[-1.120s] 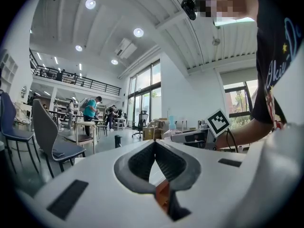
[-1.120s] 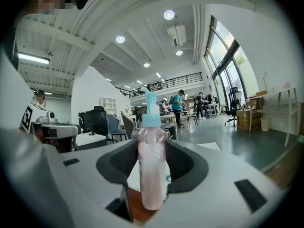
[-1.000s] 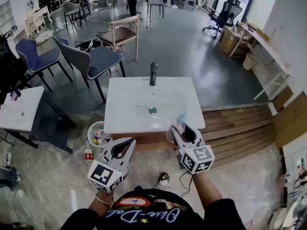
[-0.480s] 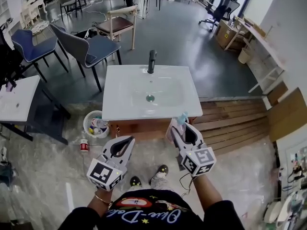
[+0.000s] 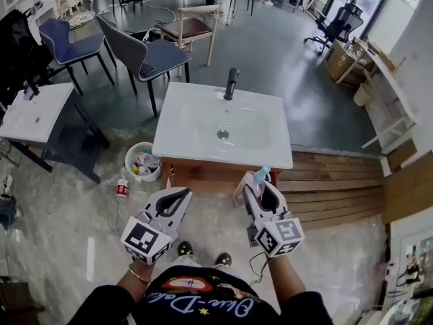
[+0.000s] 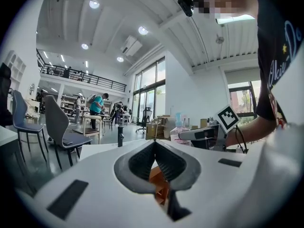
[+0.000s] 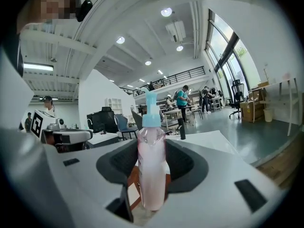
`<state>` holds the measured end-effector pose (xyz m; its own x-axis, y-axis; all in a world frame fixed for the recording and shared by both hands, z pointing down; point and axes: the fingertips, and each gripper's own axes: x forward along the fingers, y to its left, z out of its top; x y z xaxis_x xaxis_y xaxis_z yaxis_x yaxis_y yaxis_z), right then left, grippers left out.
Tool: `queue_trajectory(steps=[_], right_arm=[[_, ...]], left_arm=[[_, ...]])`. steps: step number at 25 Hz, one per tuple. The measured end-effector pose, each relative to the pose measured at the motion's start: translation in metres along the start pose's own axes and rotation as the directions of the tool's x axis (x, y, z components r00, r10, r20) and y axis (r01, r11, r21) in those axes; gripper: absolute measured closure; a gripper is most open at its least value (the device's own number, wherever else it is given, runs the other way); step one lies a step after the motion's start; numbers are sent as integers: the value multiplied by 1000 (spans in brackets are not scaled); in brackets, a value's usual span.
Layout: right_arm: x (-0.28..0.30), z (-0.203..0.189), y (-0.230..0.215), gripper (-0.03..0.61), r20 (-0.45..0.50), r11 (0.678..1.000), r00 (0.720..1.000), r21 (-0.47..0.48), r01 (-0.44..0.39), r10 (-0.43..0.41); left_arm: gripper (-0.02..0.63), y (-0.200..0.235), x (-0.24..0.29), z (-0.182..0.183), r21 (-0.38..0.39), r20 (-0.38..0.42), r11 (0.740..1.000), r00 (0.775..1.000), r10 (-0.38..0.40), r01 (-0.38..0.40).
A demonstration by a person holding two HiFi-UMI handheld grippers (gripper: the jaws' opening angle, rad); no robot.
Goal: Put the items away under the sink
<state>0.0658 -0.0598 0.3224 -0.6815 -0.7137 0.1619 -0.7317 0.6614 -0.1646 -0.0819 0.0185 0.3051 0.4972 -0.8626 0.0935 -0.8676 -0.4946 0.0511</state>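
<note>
A pink bottle with a pale blue pump (image 5: 256, 179) stands upright between my right gripper's (image 5: 261, 189) pads, which are shut on it, just in front of the sink cabinet's wooden front (image 5: 203, 175). The right gripper view shows the bottle (image 7: 152, 170) filling the middle of the right gripper (image 7: 152, 148). My left gripper (image 5: 183, 193) hangs beside it at the same height, shut with nothing in it. In the left gripper view the left gripper's (image 6: 153, 145) pads meet at the tips. The white sink (image 5: 196, 141) with its black faucet (image 5: 232, 83) lies beyond both.
A white basket of items (image 5: 143, 162) and a small red-labelled bottle (image 5: 122, 189) sit on the floor left of the cabinet. A white table (image 5: 37, 114) stands at far left, chairs (image 5: 145, 53) behind the sink, wooden planks (image 5: 331, 181) to the right.
Both grippers have drawn back a little from the sink's front edge, and my view has shifted sideways. The bottle stays in the right gripper, and the left stays shut.
</note>
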Motion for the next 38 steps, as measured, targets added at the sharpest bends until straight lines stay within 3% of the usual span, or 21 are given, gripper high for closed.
queue_trajectory(steps=[8, 20, 26, 38], right_arm=[[-7, -25, -2, 391, -52, 996, 995, 19, -85, 85], [17, -68, 10, 391, -115, 989, 982, 40, -145, 148], [29, -80, 16, 391, -136, 990, 981, 43, -135, 139], [38, -103, 28, 391, -132, 998, 990, 43, -47, 52]], left_arm=[[606, -24, 1, -18, -46, -49, 998, 998, 41, -43], [606, 6, -3, -47, -81, -93, 986, 986, 140, -148], [606, 21, 0, -61, -91, -115, 987, 986, 122, -133], [606, 41, 2, -77, -104, -122, 994, 992, 16, -29]])
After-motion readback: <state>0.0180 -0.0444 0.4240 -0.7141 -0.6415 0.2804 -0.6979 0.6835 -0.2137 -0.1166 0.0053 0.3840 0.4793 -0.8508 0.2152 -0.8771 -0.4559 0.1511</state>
